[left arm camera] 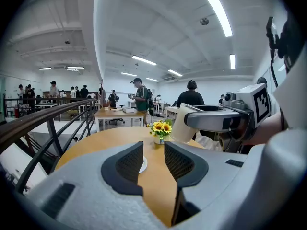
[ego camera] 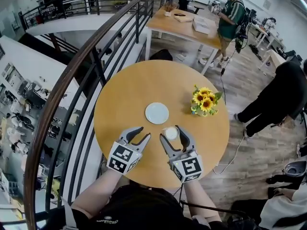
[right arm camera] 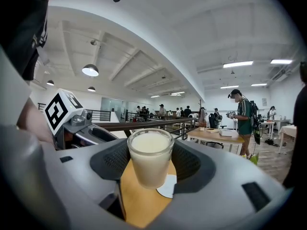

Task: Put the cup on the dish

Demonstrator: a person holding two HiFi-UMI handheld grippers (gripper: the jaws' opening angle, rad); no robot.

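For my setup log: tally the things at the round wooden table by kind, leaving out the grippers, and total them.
cup: 1
dish: 1
pot of sunflowers: 1
Total: 3

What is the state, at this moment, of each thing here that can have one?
dish: empty, on the table
cup: full of white liquid, gripped, not on the dish
right gripper: shut on the cup
left gripper: open, empty
sunflowers: standing upright
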